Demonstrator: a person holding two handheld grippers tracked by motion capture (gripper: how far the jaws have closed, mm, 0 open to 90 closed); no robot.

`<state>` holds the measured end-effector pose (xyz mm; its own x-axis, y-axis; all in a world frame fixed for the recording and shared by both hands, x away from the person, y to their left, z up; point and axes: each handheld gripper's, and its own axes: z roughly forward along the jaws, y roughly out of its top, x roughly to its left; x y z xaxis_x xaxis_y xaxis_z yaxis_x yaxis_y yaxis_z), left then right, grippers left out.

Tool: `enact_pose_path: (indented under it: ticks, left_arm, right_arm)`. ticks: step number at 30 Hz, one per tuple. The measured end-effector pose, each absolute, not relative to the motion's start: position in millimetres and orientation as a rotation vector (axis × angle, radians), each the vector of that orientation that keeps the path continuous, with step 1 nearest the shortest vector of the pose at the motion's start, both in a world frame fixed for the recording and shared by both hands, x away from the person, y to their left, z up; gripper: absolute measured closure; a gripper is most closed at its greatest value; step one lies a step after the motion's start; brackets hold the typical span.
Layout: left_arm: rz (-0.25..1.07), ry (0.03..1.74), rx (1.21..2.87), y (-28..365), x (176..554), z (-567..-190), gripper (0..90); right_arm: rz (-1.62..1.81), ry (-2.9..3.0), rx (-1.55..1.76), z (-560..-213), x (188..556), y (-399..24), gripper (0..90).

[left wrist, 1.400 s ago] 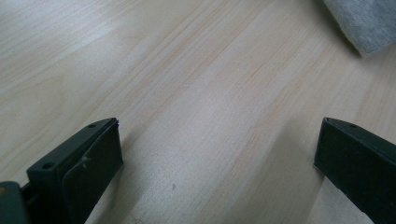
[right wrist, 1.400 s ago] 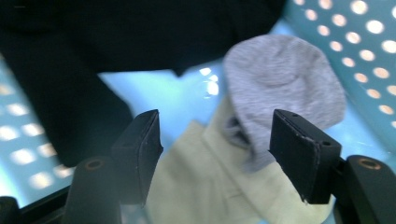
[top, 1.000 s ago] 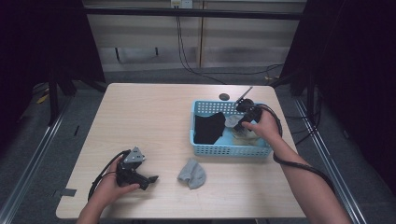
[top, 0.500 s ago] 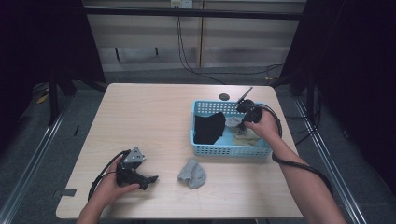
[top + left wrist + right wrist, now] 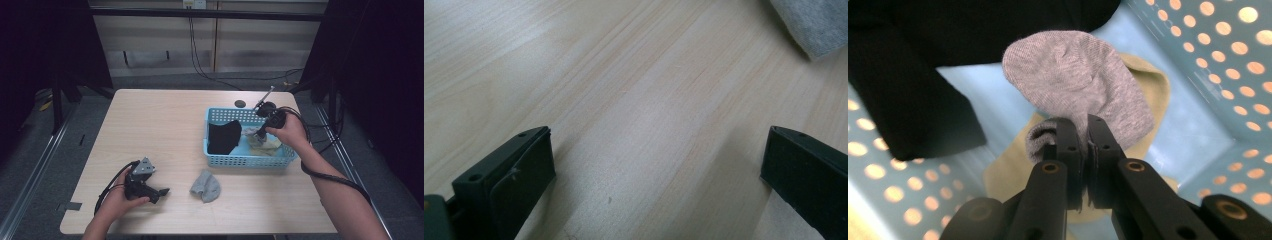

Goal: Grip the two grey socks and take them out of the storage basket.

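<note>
In the right gripper view my right gripper (image 5: 1087, 145) is shut on the edge of a grey sock (image 5: 1078, 75), which hangs from the jaws above a beige sock (image 5: 1008, 170) and a black garment (image 5: 913, 75) in a blue perforated basket (image 5: 1218, 50). From the high view, the right gripper (image 5: 252, 133) points down into the basket (image 5: 240, 161) with the grey sock (image 5: 249, 132) at its tips. My left gripper (image 5: 162, 192) rests near the table's front left. Its jaws stand wide open (image 5: 659, 165) over bare wood. A second grey sock (image 5: 205, 186) lies just right of it.
The wooden table (image 5: 150, 125) has a small dark round disc (image 5: 240, 104) behind the basket. Cables trail from both grippers. The table's surroundings are dark, with metal frame posts at both sides.
The right hand has lifted a little inside the basket, and the grey sock has come up with it. The left hand has kept still.
</note>
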<state>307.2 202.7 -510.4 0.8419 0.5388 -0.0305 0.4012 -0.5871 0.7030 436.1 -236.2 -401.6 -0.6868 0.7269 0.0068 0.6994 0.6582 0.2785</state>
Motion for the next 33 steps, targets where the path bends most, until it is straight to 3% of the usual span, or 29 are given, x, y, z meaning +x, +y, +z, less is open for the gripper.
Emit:
enact_pose_path:
  ticks: [33]
  left_arm:
    - [0.243, 0.676, 2.278, 202.9, 307.5, -510.1, 0.0]
  right_arm:
    - [0.451, 2.852, 0.948, -346.0, 402.5, -211.3, 86.5]
